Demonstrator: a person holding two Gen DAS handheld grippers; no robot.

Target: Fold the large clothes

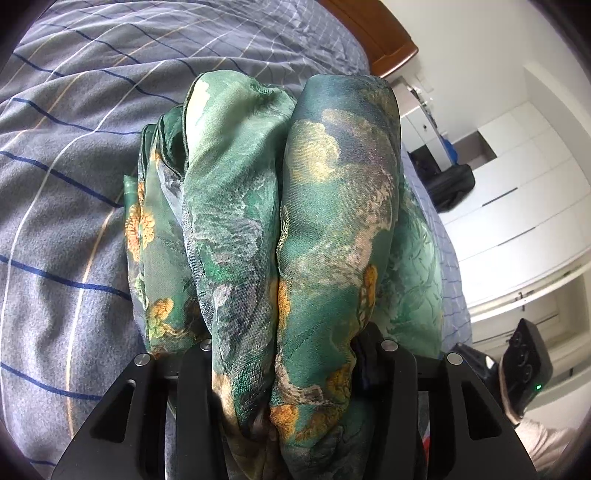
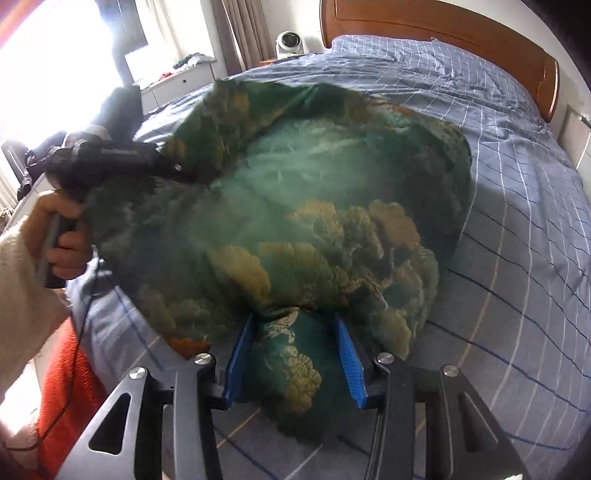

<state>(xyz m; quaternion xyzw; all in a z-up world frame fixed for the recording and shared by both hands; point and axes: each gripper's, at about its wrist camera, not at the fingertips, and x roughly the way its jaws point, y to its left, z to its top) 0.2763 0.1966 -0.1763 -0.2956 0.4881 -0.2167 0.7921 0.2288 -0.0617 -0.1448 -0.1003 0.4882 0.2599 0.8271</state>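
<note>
A large green garment with yellow flower print [image 2: 295, 206] is lifted and billows above the bed. In the left wrist view the garment [image 1: 280, 206] is bunched in thick folds that cover the fingers of my left gripper [image 1: 284, 354], which is shut on it. My right gripper [image 2: 295, 350] has blue finger pads [image 2: 349, 358] standing apart with a bunch of the same fabric between them; the pads press its sides. The left gripper and the hand holding it also show in the right wrist view [image 2: 110, 158], at the garment's left edge.
A bed with a blue-grey checked cover [image 2: 517, 221] lies under the garment, with a wooden headboard [image 2: 443, 26] behind. White wardrobes [image 1: 517, 206] stand beyond the bed. A white desk [image 2: 177, 81] by the bright window and a small fan [image 2: 290, 42] stand at the back.
</note>
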